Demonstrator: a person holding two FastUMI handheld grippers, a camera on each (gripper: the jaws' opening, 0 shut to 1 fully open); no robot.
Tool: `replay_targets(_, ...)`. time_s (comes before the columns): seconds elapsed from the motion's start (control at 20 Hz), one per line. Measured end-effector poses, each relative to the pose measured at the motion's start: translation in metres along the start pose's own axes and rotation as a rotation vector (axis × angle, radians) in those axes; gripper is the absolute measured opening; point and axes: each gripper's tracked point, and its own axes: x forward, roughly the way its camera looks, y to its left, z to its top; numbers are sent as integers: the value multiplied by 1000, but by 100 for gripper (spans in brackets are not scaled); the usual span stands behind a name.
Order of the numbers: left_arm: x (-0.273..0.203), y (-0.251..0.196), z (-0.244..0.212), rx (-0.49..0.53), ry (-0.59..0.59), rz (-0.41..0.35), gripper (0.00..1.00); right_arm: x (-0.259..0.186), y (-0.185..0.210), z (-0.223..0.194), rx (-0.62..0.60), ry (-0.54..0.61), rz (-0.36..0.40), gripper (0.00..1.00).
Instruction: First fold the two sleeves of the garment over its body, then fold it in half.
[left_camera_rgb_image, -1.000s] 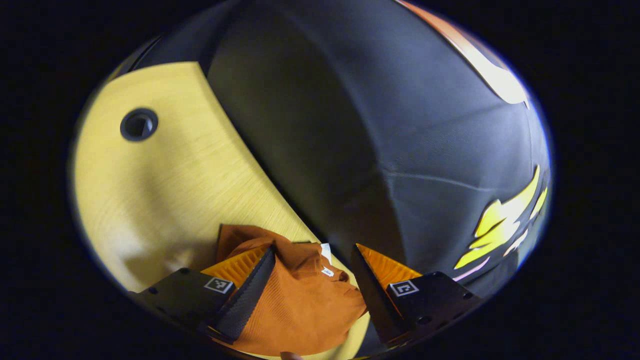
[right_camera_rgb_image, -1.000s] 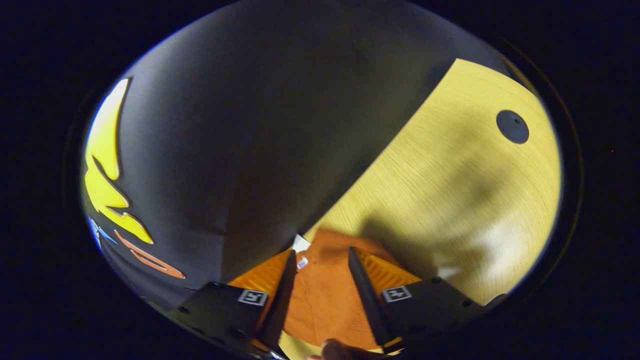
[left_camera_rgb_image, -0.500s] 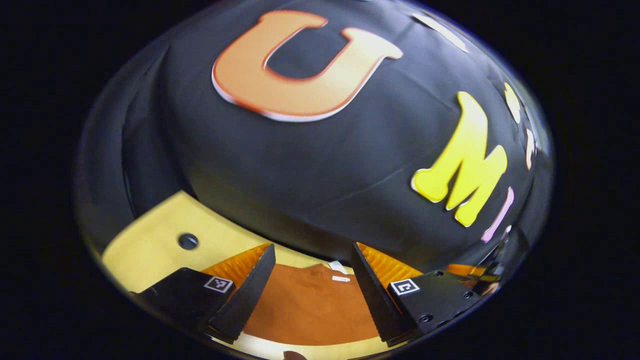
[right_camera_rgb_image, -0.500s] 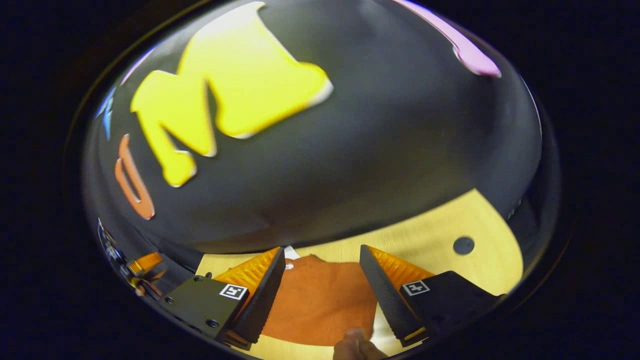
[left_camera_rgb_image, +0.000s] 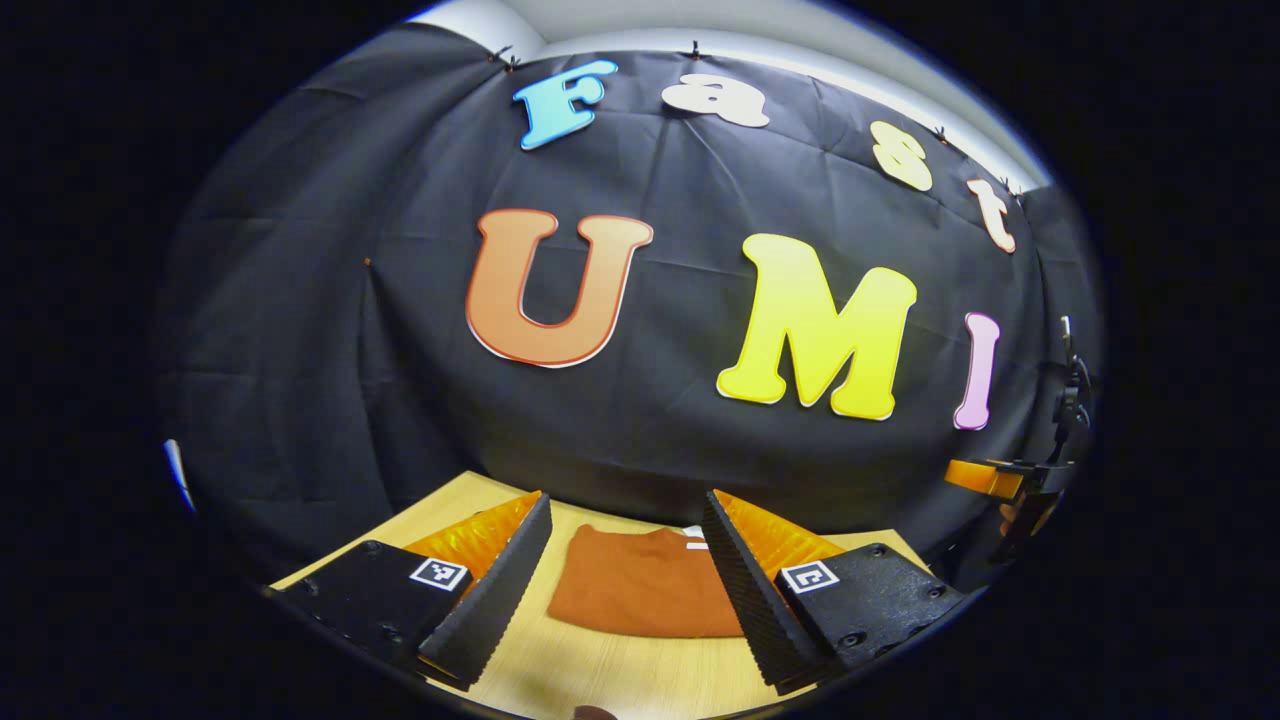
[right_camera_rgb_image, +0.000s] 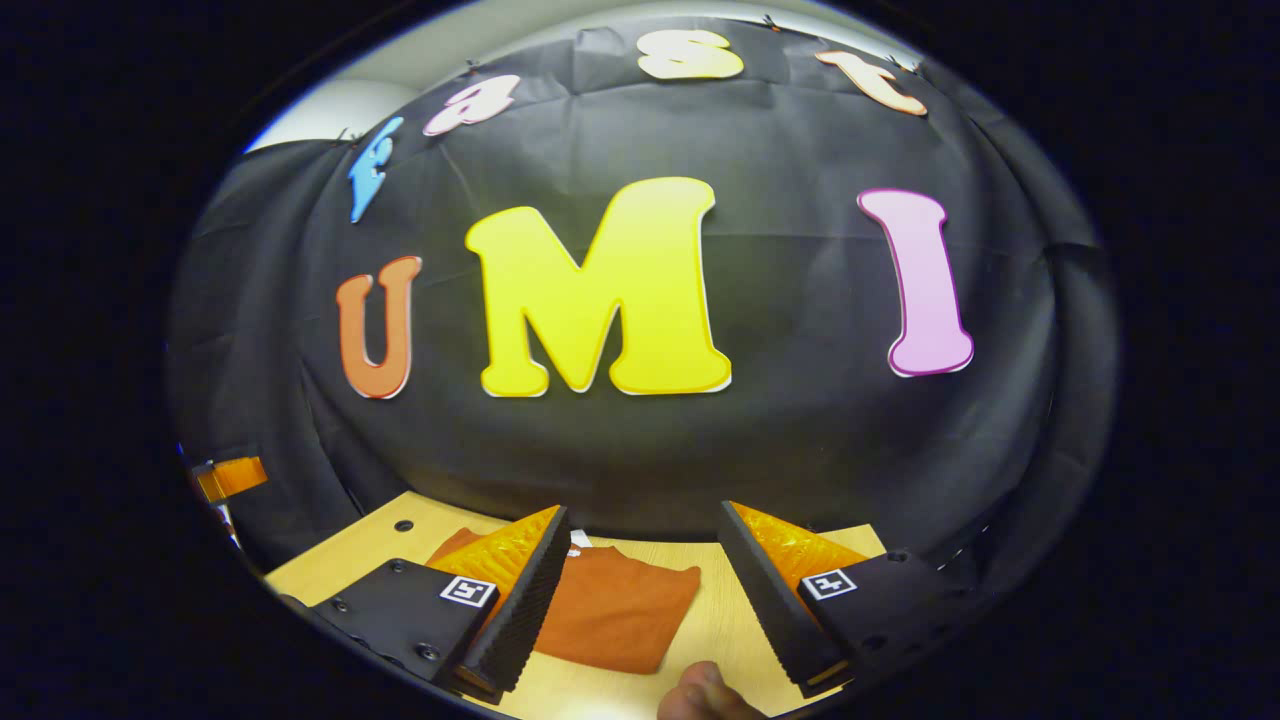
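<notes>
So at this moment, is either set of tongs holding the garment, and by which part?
Nothing is held. Both the left tongs and the right tongs stand open above the table, with the folded orange garment lying flat, apart from their fingers.

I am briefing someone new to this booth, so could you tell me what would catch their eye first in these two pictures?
First, the rust-orange garment, lying folded into a compact flat shape on the light wooden table near the black cloth wall. Next, the left gripper and the right gripper, each held above the table with jaws apart and nothing between them. A fingertip shows at the bottom edge of the right gripper view.
</notes>
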Motion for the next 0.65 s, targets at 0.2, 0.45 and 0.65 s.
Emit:
replay_targets(0.2, -51, -9, -3, 122, -35, -42, 98, -77, 17, -28, -14, 5, -20, 94)
replay_targets(0.45, -91, -7, -31, 55, 19, -88, 98, -152, 43, -44, -104, -41, -116, 95)
replay_targets(0.65, -117, -12, -45, 113, 10, -165, 100, -190, 73, -61, -33, -27, -173, 94)
